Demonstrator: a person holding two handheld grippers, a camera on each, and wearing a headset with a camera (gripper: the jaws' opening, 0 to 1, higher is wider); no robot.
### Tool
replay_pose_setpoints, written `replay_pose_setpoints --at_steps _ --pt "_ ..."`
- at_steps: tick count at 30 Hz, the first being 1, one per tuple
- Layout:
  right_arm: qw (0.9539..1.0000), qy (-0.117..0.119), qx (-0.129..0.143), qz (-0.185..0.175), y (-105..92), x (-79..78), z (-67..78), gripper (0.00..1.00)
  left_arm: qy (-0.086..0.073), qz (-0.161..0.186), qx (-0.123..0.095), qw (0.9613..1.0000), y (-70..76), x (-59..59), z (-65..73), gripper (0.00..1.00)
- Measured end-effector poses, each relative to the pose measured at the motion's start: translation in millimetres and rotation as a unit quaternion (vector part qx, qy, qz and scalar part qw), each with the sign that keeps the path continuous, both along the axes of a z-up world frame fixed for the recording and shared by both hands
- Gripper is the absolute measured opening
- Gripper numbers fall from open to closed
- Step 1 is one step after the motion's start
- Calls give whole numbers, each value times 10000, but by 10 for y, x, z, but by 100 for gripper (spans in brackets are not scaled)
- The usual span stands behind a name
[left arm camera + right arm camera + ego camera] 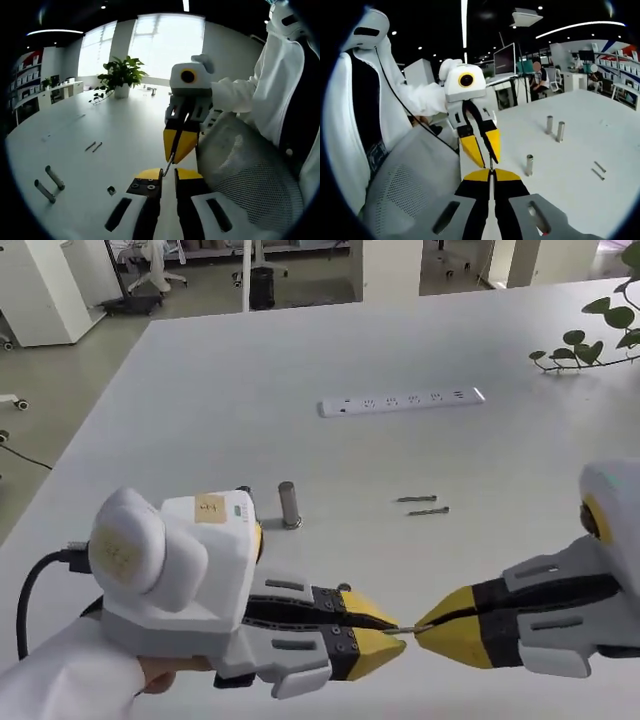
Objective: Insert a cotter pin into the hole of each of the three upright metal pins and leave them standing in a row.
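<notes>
My right gripper [490, 174] is shut on a thin cotter pin [490, 162], which sticks out towards the left gripper [168, 175]. The left gripper's jaws stand slightly apart, and the pin's free end [167, 166] reaches in between their tips. In the head view the two grippers meet tip to tip low over the table's near edge, with the cotter pin [407, 628] bridging them. Three metal pins [549, 124] [560, 131] [529, 165] stand upright on the table beyond. One of these metal pins [288, 505] rises just past the left gripper's body. Two spare cotter pins [420, 505] lie side by side.
A white power strip [402, 401] lies across the middle of the white table [200, 420]. A plant's leaves [590, 340] hang over the far right corner. A mesh chair back [415, 185] and a person's white sleeve [280, 95] are close behind the grippers.
</notes>
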State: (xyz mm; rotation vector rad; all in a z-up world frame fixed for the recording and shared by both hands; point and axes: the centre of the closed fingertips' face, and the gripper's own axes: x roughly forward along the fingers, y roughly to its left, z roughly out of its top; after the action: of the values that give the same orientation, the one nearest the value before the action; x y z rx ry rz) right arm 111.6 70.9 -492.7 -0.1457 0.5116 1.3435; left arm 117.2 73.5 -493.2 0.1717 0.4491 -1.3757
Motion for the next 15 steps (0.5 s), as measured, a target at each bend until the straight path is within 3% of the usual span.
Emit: replay_pose_setpoints --at_steps 2,3,5,9,13,15 --pt "10000 -35 -15 -79 -12 59 -10 0 -62 153 49 9999 30 67 -28 21" --pt "9999 -59 -38 -145 -22 104 -19 0 48 271 -23 9996 41 97 -30 21" --pt "9996 -115 -65 -238 -35 177 -33 0 71 553 -186 9983 60 187 -15 19" --pt "9989 -201 -109 -400 -59 294 -64 0 -20 817 -22 9967 125 294 -106 22" --pt "9983 -212 -275 -462 -90 388 -157 0 -110 1366 75 9905 226 508 -195 26" --pt "9981 -197 -338 -482 -97 420 -189 0 41 1786 304 9834 334 636 -328 26"
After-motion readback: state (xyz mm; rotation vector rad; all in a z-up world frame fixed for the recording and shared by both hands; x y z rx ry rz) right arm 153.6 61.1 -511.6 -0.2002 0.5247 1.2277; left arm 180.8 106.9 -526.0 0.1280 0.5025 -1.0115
